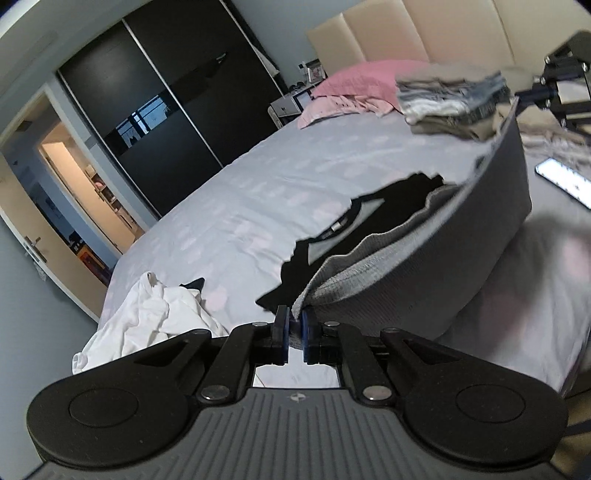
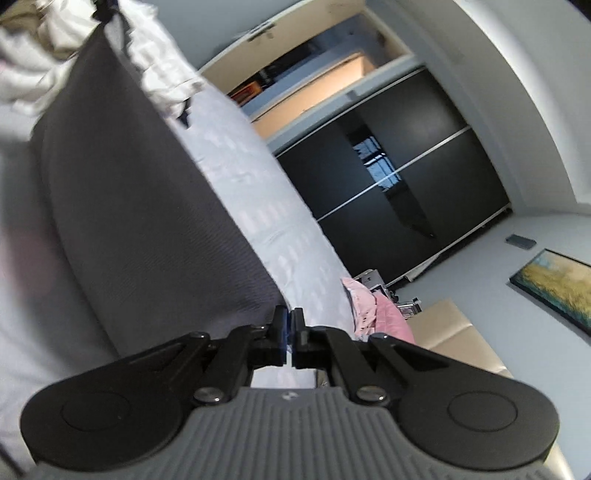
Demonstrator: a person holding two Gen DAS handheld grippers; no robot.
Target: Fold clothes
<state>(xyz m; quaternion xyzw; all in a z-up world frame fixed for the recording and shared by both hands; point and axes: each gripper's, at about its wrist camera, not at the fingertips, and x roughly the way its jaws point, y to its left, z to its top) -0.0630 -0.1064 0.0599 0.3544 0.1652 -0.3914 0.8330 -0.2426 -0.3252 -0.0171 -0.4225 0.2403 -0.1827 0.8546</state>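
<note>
A dark grey knit garment (image 1: 436, 258) is stretched in the air above the bed between both grippers. My left gripper (image 1: 294, 325) is shut on one corner of it. My right gripper (image 2: 289, 325) is shut on the other corner of the same garment (image 2: 147, 206); it also shows at the far right of the left wrist view (image 1: 554, 92). A black garment (image 1: 351, 229) lies flat on the bed under the grey one. A crumpled white garment (image 1: 155, 321) lies near the bed's edge.
The bed (image 1: 240, 192) has a pale grey patterned cover. A stack of folded clothes (image 1: 450, 103) and pink pillows (image 1: 365, 88) sit by the beige headboard (image 1: 424, 33). A lit phone (image 1: 565, 181) lies at right. Black sliding wardrobe (image 1: 155, 103) and an open door (image 1: 66, 192) stand beyond.
</note>
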